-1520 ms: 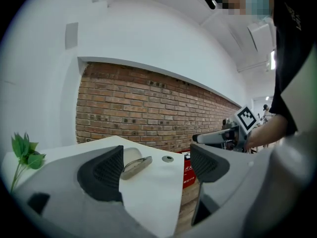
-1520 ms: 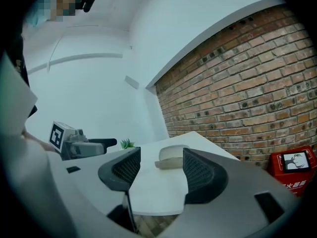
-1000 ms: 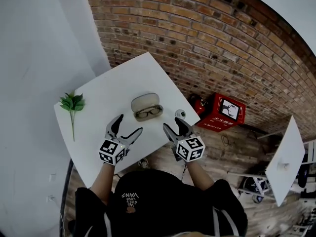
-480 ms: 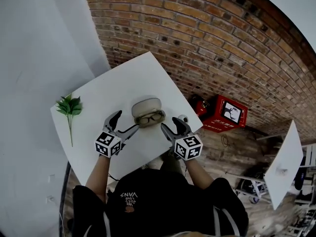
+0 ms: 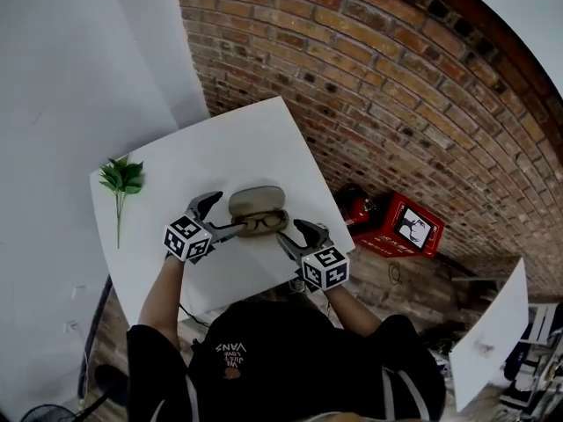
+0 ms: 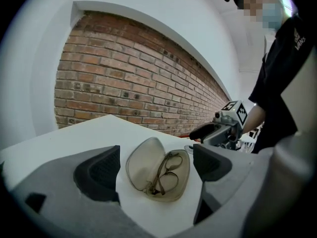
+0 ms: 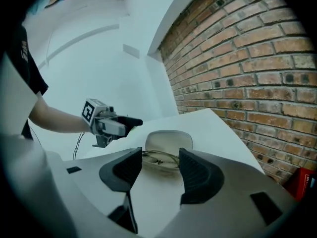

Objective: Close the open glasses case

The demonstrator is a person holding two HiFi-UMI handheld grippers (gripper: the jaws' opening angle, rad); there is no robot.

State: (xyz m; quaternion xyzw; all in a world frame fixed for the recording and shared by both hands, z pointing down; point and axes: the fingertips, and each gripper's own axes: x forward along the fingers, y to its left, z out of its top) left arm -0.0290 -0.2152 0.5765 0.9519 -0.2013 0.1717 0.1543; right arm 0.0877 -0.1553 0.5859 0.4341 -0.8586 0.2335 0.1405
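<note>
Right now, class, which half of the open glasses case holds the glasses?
The near half of the glasses case, on the person's side, holds the glasses; the far half is empty.

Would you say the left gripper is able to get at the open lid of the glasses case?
Probably yes. The left gripper, its jaws just opened further and gripping nothing, points at the lid across bare table, with no obstacle in the way.

White desk; beige case, dark-framed glasses; green sprig at nine o'clock; red-brown brick wall; red box at three.
</note>
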